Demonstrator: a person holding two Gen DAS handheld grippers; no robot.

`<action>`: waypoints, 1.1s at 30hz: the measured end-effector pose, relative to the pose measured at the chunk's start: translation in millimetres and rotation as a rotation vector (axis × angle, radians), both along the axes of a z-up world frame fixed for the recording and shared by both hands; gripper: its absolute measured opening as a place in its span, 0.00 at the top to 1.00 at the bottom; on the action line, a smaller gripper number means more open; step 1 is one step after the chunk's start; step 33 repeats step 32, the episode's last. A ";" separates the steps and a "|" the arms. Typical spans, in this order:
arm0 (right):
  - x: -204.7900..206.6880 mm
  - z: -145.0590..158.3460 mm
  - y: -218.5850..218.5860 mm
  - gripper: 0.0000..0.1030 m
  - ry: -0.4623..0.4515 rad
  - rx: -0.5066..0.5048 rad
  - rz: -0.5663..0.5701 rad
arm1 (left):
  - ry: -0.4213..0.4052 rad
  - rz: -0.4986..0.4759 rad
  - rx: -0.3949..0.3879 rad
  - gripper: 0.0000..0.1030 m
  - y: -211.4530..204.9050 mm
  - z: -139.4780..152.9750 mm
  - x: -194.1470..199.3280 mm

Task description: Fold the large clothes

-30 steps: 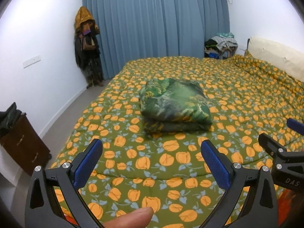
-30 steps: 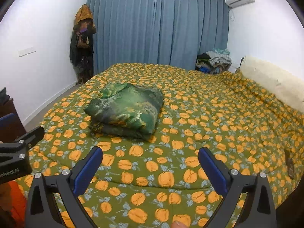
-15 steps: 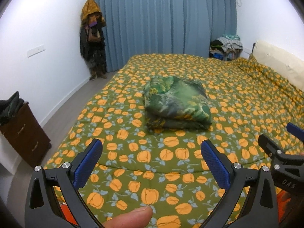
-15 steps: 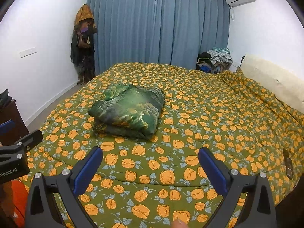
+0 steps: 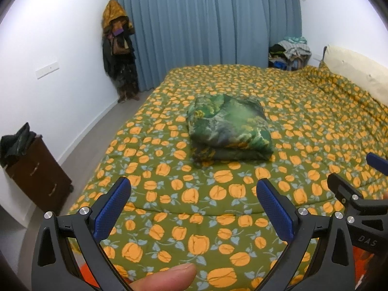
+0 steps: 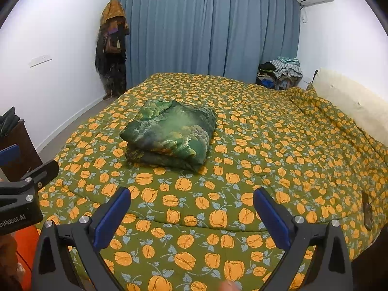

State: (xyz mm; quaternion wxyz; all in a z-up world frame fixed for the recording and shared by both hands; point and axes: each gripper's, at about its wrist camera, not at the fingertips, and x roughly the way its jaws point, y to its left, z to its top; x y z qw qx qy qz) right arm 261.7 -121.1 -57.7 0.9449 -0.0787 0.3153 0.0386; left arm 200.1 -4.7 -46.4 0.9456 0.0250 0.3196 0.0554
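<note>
A green patterned garment [image 5: 230, 127] lies folded in a thick stack on the bed, also seen in the right wrist view [image 6: 171, 134]. My left gripper [image 5: 194, 208] is open and empty, held back above the bed's near edge. My right gripper [image 6: 191, 212] is open and empty, also back from the stack. The right gripper shows at the right edge of the left wrist view [image 5: 351, 198], and the left gripper at the left edge of the right wrist view [image 6: 24, 189].
The bed wears an olive quilt with orange flowers [image 5: 303, 121]. A dark wooden cabinet [image 5: 36, 172] stands left of the bed. Coats hang in the corner [image 5: 118, 53] by blue curtains [image 6: 208, 29]. A clothes pile [image 6: 281, 71] and a cream headboard [image 6: 351, 101] are at right.
Both grippers have drawn back and up from the folded garment, so more of the bed's near edge and floor shows. The garment has not moved. Both grippers stay open.
</note>
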 end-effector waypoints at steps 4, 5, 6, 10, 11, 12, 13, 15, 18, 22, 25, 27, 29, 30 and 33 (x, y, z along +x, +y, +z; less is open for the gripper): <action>-3.0 2.7 4.1 0.01 0.003 -0.008 0.013 | 0.002 0.015 0.021 0.00 0.6 2.2 -0.9; -3.6 3.0 5.2 0.01 0.003 -0.014 0.014 | 0.001 0.016 0.019 0.00 1.2 3.0 -0.9; -4.1 3.4 6.1 0.01 0.003 -0.018 0.015 | 0.001 0.018 0.014 0.00 2.1 3.6 -1.1; -5.2 5.1 8.6 0.01 0.007 -0.026 0.015 | 0.002 0.020 -0.002 0.00 5.7 6.1 -1.5; -6.3 5.3 9.1 0.01 0.008 -0.028 0.016 | 0.001 0.021 -0.002 0.00 5.5 6.1 -1.7; -6.6 5.3 9.6 0.01 0.008 -0.030 0.017 | 0.001 0.022 -0.005 0.00 6.2 6.7 -2.0; -6.7 5.3 9.7 0.01 0.007 -0.031 0.017 | 0.000 0.023 -0.006 0.00 6.2 6.8 -3.1; -8.5 5.7 11.8 0.01 0.006 -0.037 0.020 | 0.001 0.022 -0.008 0.00 6.8 7.2 -2.5; -9.8 5.5 13.6 0.01 0.004 -0.042 0.020 | -0.002 0.020 -0.010 0.00 6.5 6.9 -2.2; -10.1 4.3 14.8 0.01 0.008 -0.042 0.021 | 0.006 0.014 -0.007 0.00 3.0 4.6 -1.4; -10.6 2.0 12.3 0.01 0.015 -0.043 0.018 | 0.014 0.009 -0.003 0.00 -0.7 2.6 -1.0; -10.4 0.8 9.2 0.01 0.021 -0.040 0.014 | 0.016 0.007 -0.008 0.00 -2.4 1.6 -2.1; -9.9 0.4 5.6 0.01 0.023 -0.036 0.009 | 0.021 0.011 -0.016 0.00 -3.6 0.7 -1.9; -9.5 0.3 4.1 0.01 0.024 -0.035 0.007 | 0.024 0.008 -0.022 0.00 -4.5 0.5 -1.6; -9.0 0.1 1.4 0.01 0.025 -0.032 0.005 | 0.025 0.005 -0.020 0.00 -6.1 -0.5 -1.4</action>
